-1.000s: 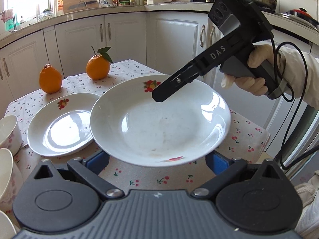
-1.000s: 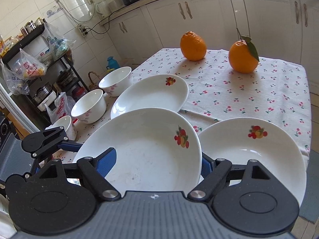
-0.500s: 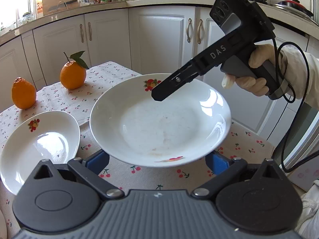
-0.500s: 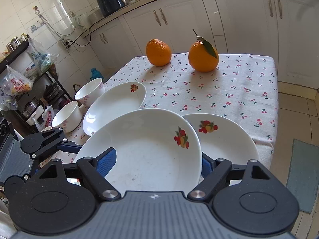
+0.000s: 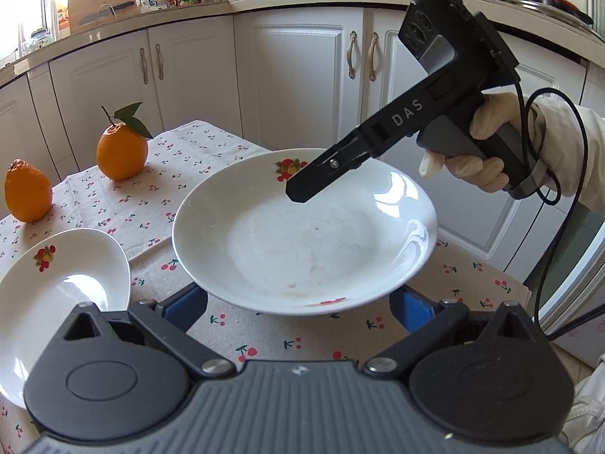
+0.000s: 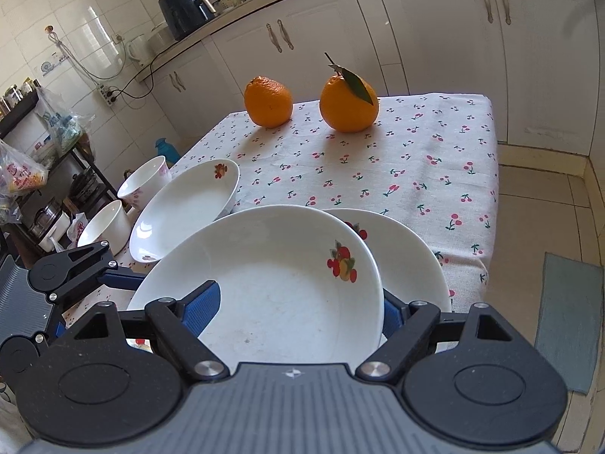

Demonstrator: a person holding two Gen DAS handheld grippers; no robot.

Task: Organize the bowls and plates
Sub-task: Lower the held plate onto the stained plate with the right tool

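Note:
A white deep plate with a fruit print (image 5: 302,242) is held in the air over the cherry-print tablecloth (image 5: 181,174). My right gripper (image 6: 300,306) is shut on its rim, one finger above (image 5: 321,181) and one below. My left gripper (image 5: 298,306) is open, its blue pads on both sides of the plate's near rim, which hides the fingertips. In the right wrist view the held plate (image 6: 272,280) hangs over a second plate (image 6: 408,261) on the table. A third plate (image 6: 189,208) lies further left.
Two oranges (image 6: 268,102) (image 6: 348,104) sit at the far end of the table. Two white bowls (image 6: 145,181) (image 6: 102,223) stand near the left edge. White cabinets (image 5: 302,75) surround the table. A mat (image 6: 567,317) lies on the floor at the right.
The held plate has moved right along the table, from beside the second plate to over it. Both grippers moved with it. Their grip looks the same.

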